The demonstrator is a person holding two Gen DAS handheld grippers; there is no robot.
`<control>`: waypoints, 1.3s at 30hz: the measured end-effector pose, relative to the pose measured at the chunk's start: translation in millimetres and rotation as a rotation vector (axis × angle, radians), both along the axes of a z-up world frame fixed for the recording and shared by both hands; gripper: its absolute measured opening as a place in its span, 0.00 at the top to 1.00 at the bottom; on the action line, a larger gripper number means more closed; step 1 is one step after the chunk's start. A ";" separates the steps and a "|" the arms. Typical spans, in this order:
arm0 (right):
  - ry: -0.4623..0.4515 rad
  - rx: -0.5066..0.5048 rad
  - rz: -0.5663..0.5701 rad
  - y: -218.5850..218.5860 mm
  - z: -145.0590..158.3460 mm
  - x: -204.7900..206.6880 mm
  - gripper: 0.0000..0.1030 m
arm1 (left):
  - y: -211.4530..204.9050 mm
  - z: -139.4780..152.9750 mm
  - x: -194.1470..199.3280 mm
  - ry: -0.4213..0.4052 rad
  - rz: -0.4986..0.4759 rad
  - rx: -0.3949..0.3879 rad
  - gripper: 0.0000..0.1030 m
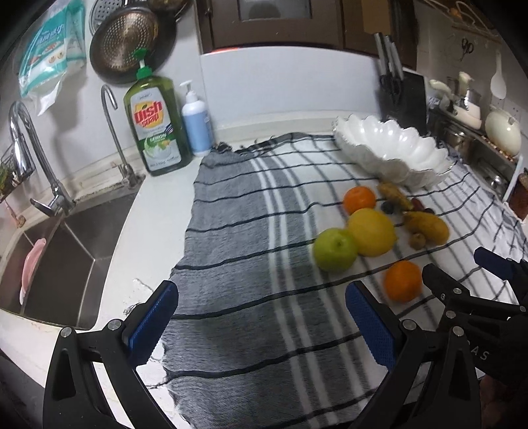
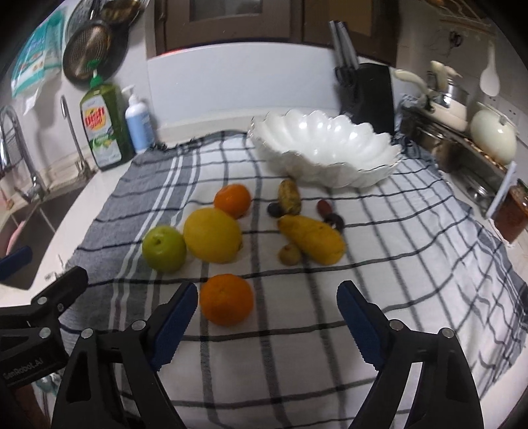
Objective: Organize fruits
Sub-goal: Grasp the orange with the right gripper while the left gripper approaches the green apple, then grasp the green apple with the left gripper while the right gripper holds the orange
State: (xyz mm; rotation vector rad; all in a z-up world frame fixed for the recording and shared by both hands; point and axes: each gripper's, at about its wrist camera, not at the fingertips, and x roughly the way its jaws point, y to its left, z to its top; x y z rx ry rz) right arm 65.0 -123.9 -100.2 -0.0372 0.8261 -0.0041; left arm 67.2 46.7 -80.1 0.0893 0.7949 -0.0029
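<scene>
Right wrist: we note near orange (image 2: 226, 299) at 11 o'clock of right gripper (image 2: 267, 302); jaws wide, empty; left gripper (image 1: 262, 302) likewise.

Both wrist views look steeply down and forward over the table's near edge toward the back wall. The left view sits nearer the sink (image 1: 66, 250); both share the checked cloth (image 2: 297, 346), fruit and white bowl (image 1: 392, 148).

Kitchen counter (image 1: 155, 211) w/ sink (image 1: 66, 250) – dark cabinets (image 1: 274, 23).
</scene>
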 end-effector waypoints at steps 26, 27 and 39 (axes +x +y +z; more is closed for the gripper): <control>0.066 0.062 0.082 15.6 -35.6 22.3 0.55 | 4.5 -19.0 20.4 0.043 0.001 -0.003 0.00; 0.054 0.059 0.076 12.8 -32.0 21.3 0.55 | 2.1 -18.8 21.8 0.043 -0.007 -0.005 0.00; -0.011 0.042 -0.058 -24.2 -10.5 28.4 0.55 | -43.2 -41.5 55.2 0.104 -0.180 -0.005 0.23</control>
